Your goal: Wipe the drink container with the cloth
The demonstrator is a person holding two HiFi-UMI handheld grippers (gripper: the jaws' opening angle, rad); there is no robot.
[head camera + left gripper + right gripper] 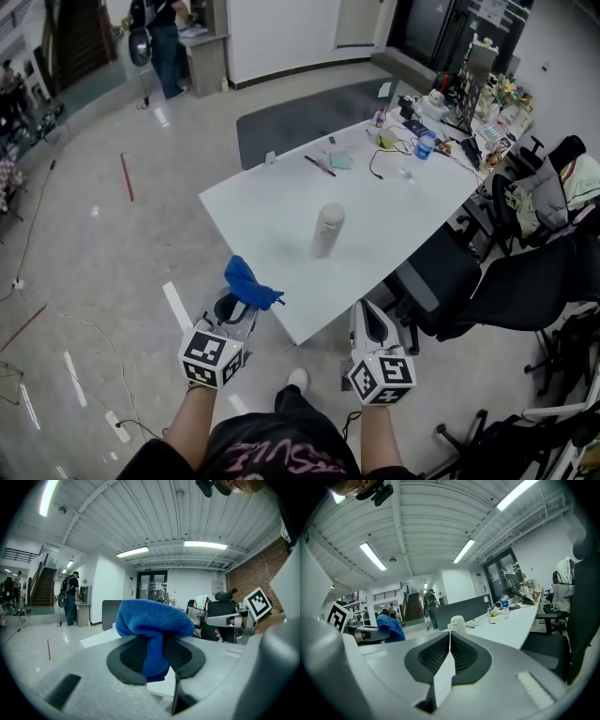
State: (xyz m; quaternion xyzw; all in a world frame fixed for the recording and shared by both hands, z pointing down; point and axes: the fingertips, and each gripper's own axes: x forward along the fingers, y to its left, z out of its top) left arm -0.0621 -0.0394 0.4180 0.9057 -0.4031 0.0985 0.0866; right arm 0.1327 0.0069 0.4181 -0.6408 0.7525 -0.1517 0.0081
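Note:
A pale upright drink container (pixel 327 230) stands near the middle of the white table (pixel 272 202); the right gripper view shows it (pixel 458 623) straight ahead beyond the jaws. My left gripper (pixel 246 302) is shut on a blue cloth (pixel 248 283), which bunches above its pads (pixel 152 620). It hovers off the table's near corner. My right gripper (pixel 369 319) is shut with nothing between its pads, just short of the table's near edge. Both are well short of the container.
Black office chairs (pixel 487 281) crowd the table's right side. The far end holds a water bottle (pixel 425 145), cables and small clutter. A grey partition (pixel 300 117) stands behind the table. A person (pixel 169 42) stands far back left. Cables lie on the floor at left.

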